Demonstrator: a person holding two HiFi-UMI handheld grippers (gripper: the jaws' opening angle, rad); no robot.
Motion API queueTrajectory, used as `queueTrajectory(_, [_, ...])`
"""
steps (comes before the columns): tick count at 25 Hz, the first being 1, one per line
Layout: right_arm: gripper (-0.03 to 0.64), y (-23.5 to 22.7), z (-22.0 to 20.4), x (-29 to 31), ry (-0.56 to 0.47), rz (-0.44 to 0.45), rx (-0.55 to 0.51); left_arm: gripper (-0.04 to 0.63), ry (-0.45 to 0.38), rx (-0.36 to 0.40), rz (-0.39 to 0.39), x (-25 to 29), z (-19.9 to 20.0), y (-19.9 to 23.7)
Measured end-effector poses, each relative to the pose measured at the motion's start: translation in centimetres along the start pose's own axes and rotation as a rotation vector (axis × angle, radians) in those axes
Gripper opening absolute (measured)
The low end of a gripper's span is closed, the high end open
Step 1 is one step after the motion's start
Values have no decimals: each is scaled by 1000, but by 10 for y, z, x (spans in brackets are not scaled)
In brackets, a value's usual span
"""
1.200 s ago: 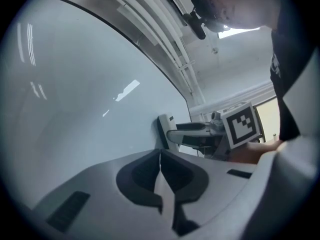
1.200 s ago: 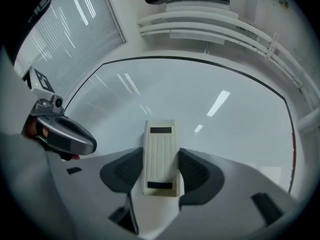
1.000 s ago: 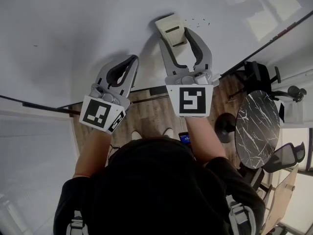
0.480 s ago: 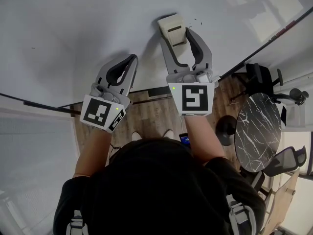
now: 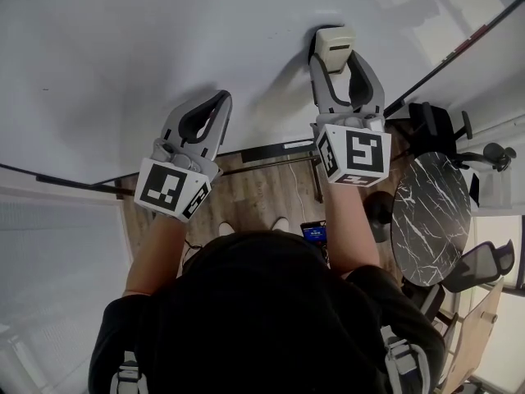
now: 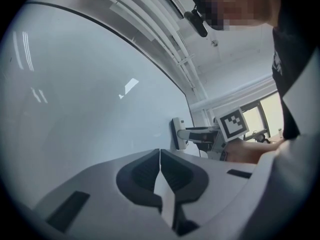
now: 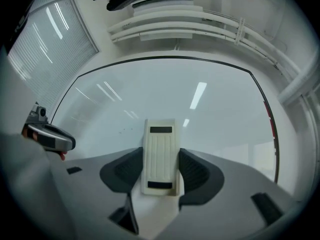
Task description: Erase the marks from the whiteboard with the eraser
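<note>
My right gripper (image 5: 337,56) has its jaws clamped on the cream eraser (image 7: 160,156), one jaw on each long side. The eraser reaches out past the jaw tips, and its far face lies flat against the whiteboard (image 7: 215,109); the left gripper view shows it touching the board side-on. A few faint specks (image 7: 120,130) sit on the board just left of these jaws and slightly ahead of them. My left gripper (image 6: 159,153) has its jaws pressed together with nothing between them. Their tips point at the board, close to it, though I cannot tell whether they touch. The eraser is well off to the right of the left jaws.
</note>
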State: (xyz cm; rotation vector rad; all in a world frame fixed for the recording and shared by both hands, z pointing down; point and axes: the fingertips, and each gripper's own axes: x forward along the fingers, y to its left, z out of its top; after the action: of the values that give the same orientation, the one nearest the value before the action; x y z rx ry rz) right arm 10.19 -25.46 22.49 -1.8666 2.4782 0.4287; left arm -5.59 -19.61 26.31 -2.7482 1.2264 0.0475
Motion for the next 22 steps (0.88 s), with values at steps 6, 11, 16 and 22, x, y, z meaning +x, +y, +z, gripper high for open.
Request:
queueTrajectory(6, [225,-31,-10,-5,16,-54,25,8,4,-1,-6,5,-1,-7])
queueTrajectory(11, [225,-38,-12,-8,25,-61,38,8,7,2,2,4,-1,-8])
queueTrajectory(16, [224,-24,-10,-14,35,-45,12,8,2,22,31,-3,0,3])
queueTrajectory(22, [224,33,4,-15,13,60,-41,8,-17,25,61,-10,6,16])
